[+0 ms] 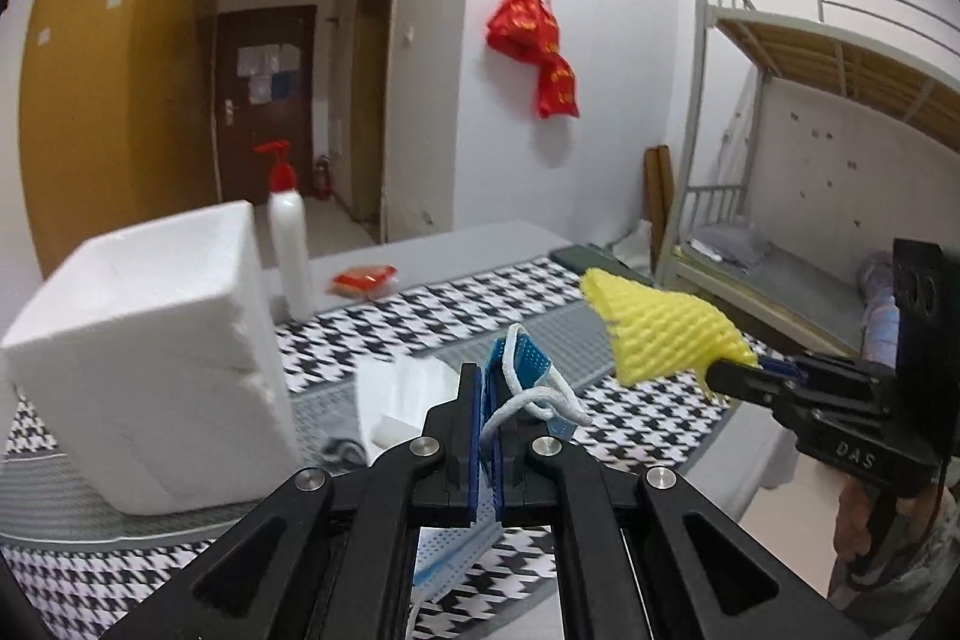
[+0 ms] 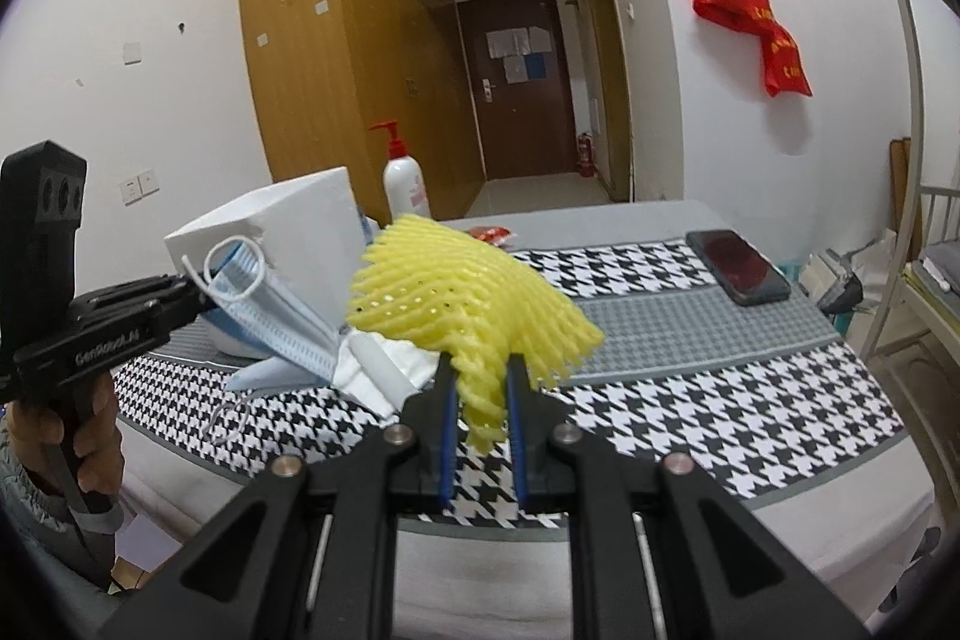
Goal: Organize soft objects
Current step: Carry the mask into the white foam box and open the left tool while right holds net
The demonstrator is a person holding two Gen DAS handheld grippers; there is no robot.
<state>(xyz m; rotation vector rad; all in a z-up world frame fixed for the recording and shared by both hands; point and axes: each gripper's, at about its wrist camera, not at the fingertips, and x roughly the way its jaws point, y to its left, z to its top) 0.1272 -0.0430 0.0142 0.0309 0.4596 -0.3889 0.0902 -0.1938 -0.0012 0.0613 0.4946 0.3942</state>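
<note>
The left gripper (image 1: 483, 400) is closed on a blue face mask (image 1: 516, 370) and holds it above the near part of the table (image 2: 780, 400). Its white ear loop (image 1: 528, 403) hangs loose over the fingers. The right gripper (image 2: 480, 388) is closed on the narrow end of a yellow foam net (image 2: 462, 298), which it also holds up in the air, to the right of the mask.

Both things look very light and soft. The mask is thin and folds easily, so a hold on the pleated body seems safer than on the elastic loop, which would stretch and swing. The foam net is springy and squashes under pressure; pinched at one end as now, it fans out at the free end, and it probably will not slip.

One mask and one foam net are held. On the houndstooth cloth (image 2: 750, 436) near the middle lie white soft pieces (image 2: 384, 370); how many they are cannot be told. There is one white foam box (image 1: 144, 358) at the left, one pump bottle (image 1: 291, 244) behind it, one small red packet (image 1: 363, 280) farther away, and one phone (image 2: 738, 265) at the far right.
</note>
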